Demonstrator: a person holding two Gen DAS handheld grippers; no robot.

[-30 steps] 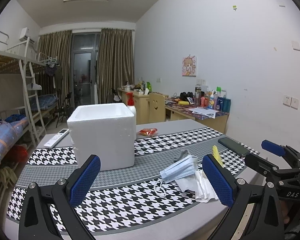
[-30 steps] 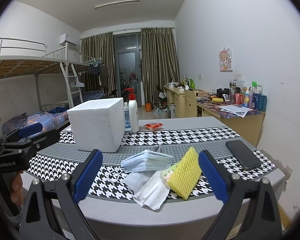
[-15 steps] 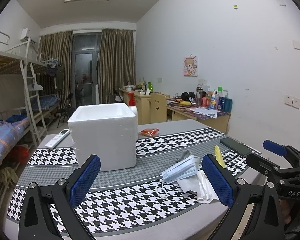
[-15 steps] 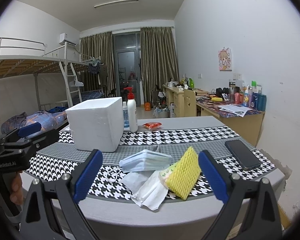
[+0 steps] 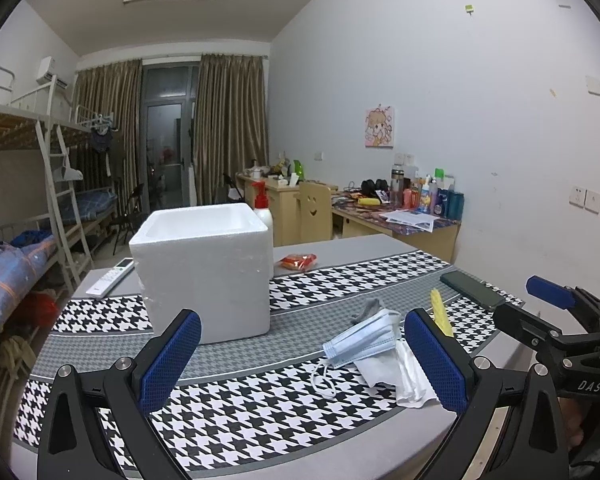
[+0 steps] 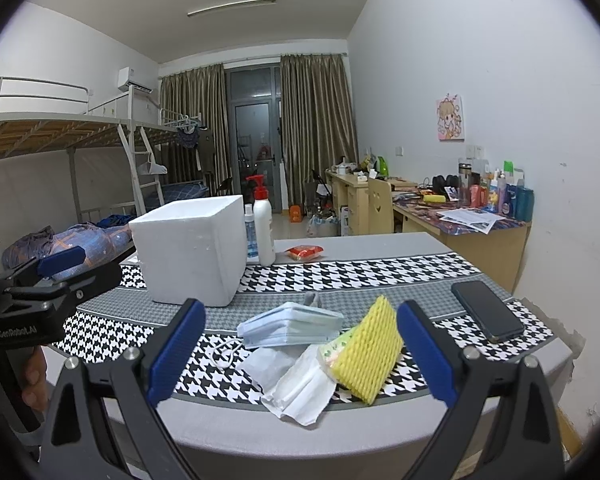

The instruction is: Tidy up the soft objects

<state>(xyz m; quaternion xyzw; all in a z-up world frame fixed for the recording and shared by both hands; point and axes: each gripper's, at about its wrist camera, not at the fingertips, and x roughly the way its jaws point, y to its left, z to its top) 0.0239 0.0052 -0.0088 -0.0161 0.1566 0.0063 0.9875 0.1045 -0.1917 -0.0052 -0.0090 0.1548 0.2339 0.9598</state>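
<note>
Both claws spread wide and empty: left gripper (image 5: 302, 360) low centre of its frame, right gripper (image 6: 300, 350) low centre of its own, neither touching anything. Soft pile sits lower centre-right of the table (image 6: 380, 246): blue face masks (image 6: 290, 324) stacked on white tissues (image 6: 296, 384), with a yellow foam sleeve (image 6: 370, 354) leaning just right of them, tilted on edge. White foam box (image 6: 190, 248) stands behind, centre-left, open top, well apart from the pile; likely the drop target, though the task doesn't say so. Step in hand looks like the approach to a first pick. Judgement: right gripper is lined up with the pile, so come down over one item only, probably the foam sleeve since it stands clear; close gently, it will squash. Masks may drag tissues along via the ear loop (image 6: 224, 354), so lift slowly. Phone (image 6: 486, 310) at right is hard, leave it. Hard to tell: how many masks are in the stack, what the grey scrap (image 5: 366, 308) behind them is, and what the green-printed thing under the sleeve is. Box interior mostly hidden.
</note>
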